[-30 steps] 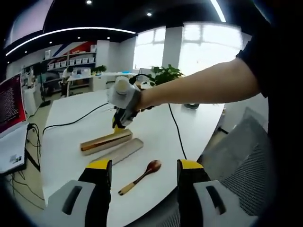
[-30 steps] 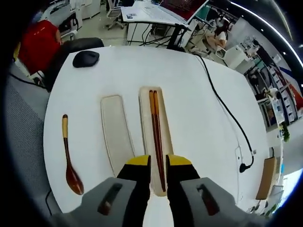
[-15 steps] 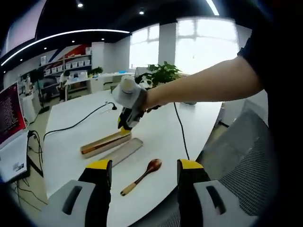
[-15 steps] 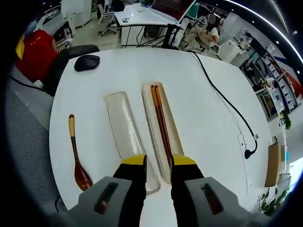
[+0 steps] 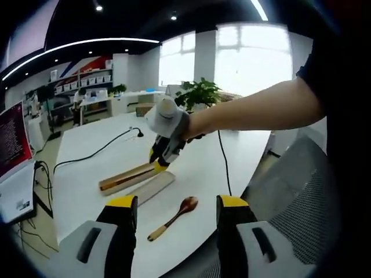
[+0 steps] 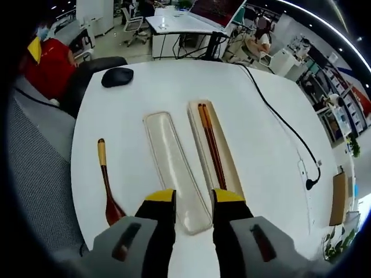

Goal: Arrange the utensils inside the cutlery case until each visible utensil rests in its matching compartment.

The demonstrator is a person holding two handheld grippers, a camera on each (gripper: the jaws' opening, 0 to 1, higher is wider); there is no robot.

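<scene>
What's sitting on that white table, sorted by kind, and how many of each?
Chopsticks: 2, lying in one tray
Spoon: 1, on the bare table
Trays: 2, side by side
Computer mouse: 1
Cable: 1
Total: 7

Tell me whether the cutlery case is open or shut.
Open. The case holds the chopsticks uncovered, and its lid lies flat beside it on the table.
</scene>
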